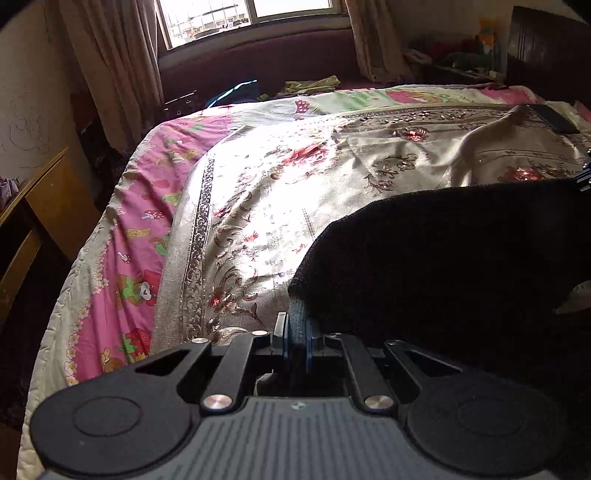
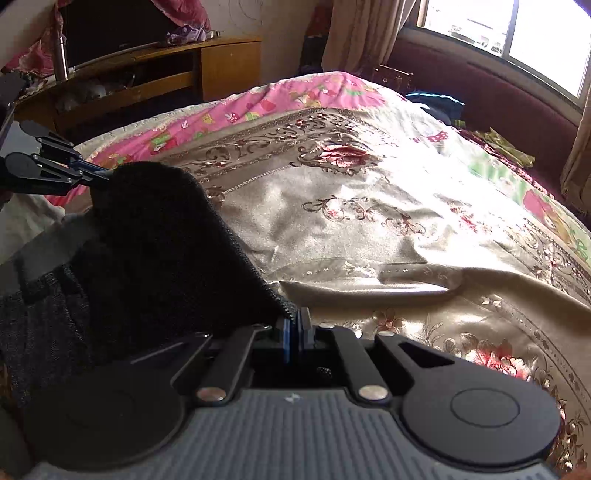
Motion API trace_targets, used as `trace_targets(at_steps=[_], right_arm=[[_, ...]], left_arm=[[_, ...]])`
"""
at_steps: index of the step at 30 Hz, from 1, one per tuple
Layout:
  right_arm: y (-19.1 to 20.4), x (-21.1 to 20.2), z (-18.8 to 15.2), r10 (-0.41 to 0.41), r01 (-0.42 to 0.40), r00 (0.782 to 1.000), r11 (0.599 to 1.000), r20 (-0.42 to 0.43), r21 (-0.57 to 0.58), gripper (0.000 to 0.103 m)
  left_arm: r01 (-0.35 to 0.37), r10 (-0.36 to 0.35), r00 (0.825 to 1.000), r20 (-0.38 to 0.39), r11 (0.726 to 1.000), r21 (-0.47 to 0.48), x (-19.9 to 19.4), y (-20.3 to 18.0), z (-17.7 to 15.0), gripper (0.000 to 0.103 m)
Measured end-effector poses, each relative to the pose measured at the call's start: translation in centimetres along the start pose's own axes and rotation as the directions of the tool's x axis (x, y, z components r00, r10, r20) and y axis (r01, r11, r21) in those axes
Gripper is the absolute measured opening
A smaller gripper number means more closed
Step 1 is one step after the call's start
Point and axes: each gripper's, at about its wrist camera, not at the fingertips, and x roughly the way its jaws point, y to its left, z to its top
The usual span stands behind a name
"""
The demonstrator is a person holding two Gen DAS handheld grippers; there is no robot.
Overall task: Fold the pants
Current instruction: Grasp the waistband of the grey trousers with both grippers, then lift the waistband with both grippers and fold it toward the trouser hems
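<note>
While the left claw pinches the black pants, the right claw clamps their edge.

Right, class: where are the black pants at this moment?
The black pants are held up over the near part of the gold floral bedspread, pinched at one edge by the left gripper and at the other by the right gripper.

The pants lie on the bedspread covering the bed, stretched between the left tongs and the right tongs, each clamped on a near corner. Beyond the bed's far side runs a window seat under the window. A wooden cabinet stands left of the bed.
</note>
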Motion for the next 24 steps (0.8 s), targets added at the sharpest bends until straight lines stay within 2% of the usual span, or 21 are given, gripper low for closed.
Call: trace_targets(at_steps=[3, 6, 9, 12, 16, 18, 19, 20, 22, 24], right_arm=[[3.4, -5.7, -2.8, 0.003, -0.003, 0.999, 1.000, 0.032, -0.003, 0.003], [6.3, -7.9, -6.8, 0.020, -0.020, 1.000, 0.999, 0.005, 0.027, 0.003], [9.1, -6.1, -11.2, 0.074, -0.068, 0.993, 0.995, -0.086, 0.079, 0.004], [11.8, -2.6, -14.7, 0.067, -0.054, 0.982, 0.996, -0.177, 0.075, 0.004], [12.8, -1.3, -15.5, 0.040, -0.035, 0.978, 0.999, -0.205, 0.027, 0.004], [12.4, -1.4, -15.0, 0.054, -0.051, 0.975, 0.998, -0.217, 0.022, 0.004], [12.3, -1.1, -15.0, 0.061, -0.062, 0.969, 0.998, -0.240, 0.001, 0.005], [12.3, -0.9, -14.9, 0.051, -0.055, 0.969, 0.998, -0.243, -0.011, 0.007], [13.0, -0.2, -15.4, 0.036, -0.046, 0.964, 0.998, -0.262, -0.031, 0.013], [13.5, -0.4, -15.5, 0.020, -0.033, 0.966, 0.998, -0.257, -0.049, 0.014]], left_arm=[[-0.010, 0.010, 0.998, 0.063, 1.000, -0.004, -5.5, -0.9, -2.9, 0.022], [-0.026, 0.024, 0.997, 0.073, 0.999, 0.027, -8.8, -2.6, -7.2, 0.022], [-0.056, 0.054, 0.998, 0.023, 0.994, 0.092, -8.8, -4.5, -11.4, 0.024], [-0.096, 0.097, 0.995, -0.002, 0.984, 0.152, -8.0, -5.6, -13.7, 0.027], [-0.104, 0.100, 0.995, 0.030, 0.979, 0.173, -9.2, -5.8, -14.2, 0.027], [-0.131, 0.122, 0.991, 0.053, 0.963, 0.234, -10.0, -6.5, -14.4, 0.029], [-0.147, 0.138, 0.989, 0.050, 0.950, 0.275, -9.9, -6.8, -14.8, 0.031], [-0.137, 0.135, 0.990, 0.027, 0.949, 0.285, -9.5, -7.0, -15.1, 0.032], [-0.115, 0.123, 0.992, -0.015, 0.955, 0.272, -8.9, -7.0, -15.7, 0.035], [-0.109, 0.118, 0.993, -0.024, 0.966, 0.234, -9.1, -6.8, -16.1, 0.036]])
